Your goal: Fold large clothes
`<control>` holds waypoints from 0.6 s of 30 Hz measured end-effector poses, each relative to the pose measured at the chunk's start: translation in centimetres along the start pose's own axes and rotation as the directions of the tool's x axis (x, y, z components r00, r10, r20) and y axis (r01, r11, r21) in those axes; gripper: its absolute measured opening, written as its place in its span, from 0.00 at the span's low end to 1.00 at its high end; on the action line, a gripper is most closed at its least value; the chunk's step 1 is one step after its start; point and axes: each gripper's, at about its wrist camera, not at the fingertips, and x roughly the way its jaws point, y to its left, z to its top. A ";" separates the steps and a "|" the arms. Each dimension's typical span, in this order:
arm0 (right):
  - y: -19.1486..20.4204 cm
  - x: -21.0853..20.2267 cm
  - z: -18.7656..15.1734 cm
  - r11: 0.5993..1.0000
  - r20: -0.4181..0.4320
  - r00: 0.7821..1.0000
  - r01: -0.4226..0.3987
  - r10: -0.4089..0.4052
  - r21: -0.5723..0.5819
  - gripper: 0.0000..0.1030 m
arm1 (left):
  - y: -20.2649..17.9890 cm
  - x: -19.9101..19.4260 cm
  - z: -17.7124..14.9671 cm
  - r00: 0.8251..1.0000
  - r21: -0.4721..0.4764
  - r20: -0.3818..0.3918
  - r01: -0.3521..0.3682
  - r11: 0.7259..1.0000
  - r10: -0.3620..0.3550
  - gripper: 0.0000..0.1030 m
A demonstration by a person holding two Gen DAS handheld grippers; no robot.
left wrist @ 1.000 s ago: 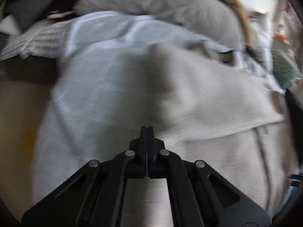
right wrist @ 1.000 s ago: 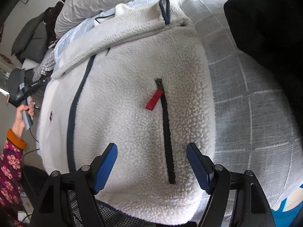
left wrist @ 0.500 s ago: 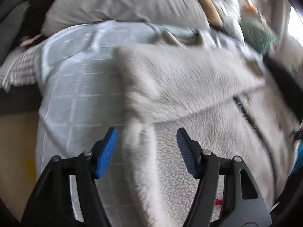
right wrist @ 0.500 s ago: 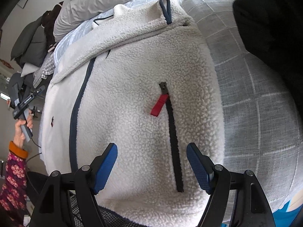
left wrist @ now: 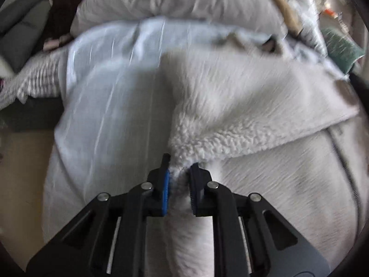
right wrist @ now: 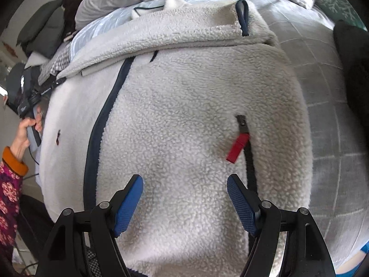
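Note:
A white fleece jacket (right wrist: 196, 106) lies spread on the bed, front up, with a navy front zipper (right wrist: 101, 124) and a pocket zipper with a red pull (right wrist: 237, 146). One sleeve lies folded across its top (right wrist: 166, 37). My left gripper (left wrist: 178, 182) is shut on the jacket's side edge (left wrist: 207, 136) where the folded sleeve begins; it also shows in the right wrist view (right wrist: 32, 97), held by a hand at the jacket's left side. My right gripper (right wrist: 184, 198) is open and empty above the jacket's lower front.
The bed has a pale blue checked cover (left wrist: 110, 97) and grey pillows (left wrist: 173, 0) at the head. Dark clothes (right wrist: 41, 30) are piled at the far left. A black item (right wrist: 355, 64) lies on the bed at right.
My left gripper opened, moved in to the jacket's side edge and closed on it. My right gripper stayed open and shifted slightly over the jacket.

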 end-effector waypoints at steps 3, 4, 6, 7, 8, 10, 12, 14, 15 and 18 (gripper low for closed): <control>-0.1 0.4 0.1 1.000 -0.015 1.000 0.028 -0.028 0.000 0.75 | 1.5 1.0 -1.2 0.999 -0.108 -0.035 0.031 0.994 -0.035 0.20; -0.4 0.5 0.0 0.999 -0.017 0.999 0.034 -0.034 0.005 0.75 | 1.4 0.8 -1.1 0.998 -0.130 -0.050 0.034 0.991 -0.040 0.22; -0.9 0.3 -0.2 0.999 -0.016 0.999 0.032 -0.032 0.019 0.75 | 1.4 0.1 -0.7 0.995 -0.142 -0.085 0.042 0.989 -0.054 0.25; -1.2 0.2 -0.3 0.999 -0.014 0.999 0.029 -0.029 0.026 0.75 | 1.3 -0.5 -0.6 0.994 -0.133 -0.094 0.047 0.990 -0.060 0.25; -1.5 0.0 -0.4 0.999 -0.010 1.000 0.026 -0.026 0.036 0.75 | 1.2 -1.4 -0.5 0.993 -0.110 -0.094 0.062 0.992 -0.073 0.28; -2.0 -0.3 -0.5 0.999 -0.001 1.000 0.019 -0.019 0.048 0.75 | 1.3 -3.2 -0.2 0.991 -0.078 -0.078 0.102 0.992 -0.108 0.35; -2.2 -0.5 -0.5 0.998 0.006 1.000 0.014 -0.014 0.055 0.75 | 1.2 -5.1 -0.1 0.989 -0.072 -0.038 0.140 0.988 -0.143 0.35; -2.0 -0.7 -0.5 0.999 0.015 1.000 0.015 -0.016 0.051 0.75 | 0.9 -6.7 0.5 0.979 -0.069 0.034 0.202 0.977 -0.200 0.36; -1.9 -0.8 -0.4 0.999 0.023 1.000 0.019 -0.020 0.048 0.75 | 0.5 -7.1 0.8 0.972 -0.064 0.060 0.232 0.971 -0.228 0.36; -1.6 -1.0 -0.1 0.998 0.048 0.999 0.022 -0.025 0.055 0.75 | -0.8 -6.3 1.6 0.956 -0.051 0.079 0.285 0.957 -0.281 0.36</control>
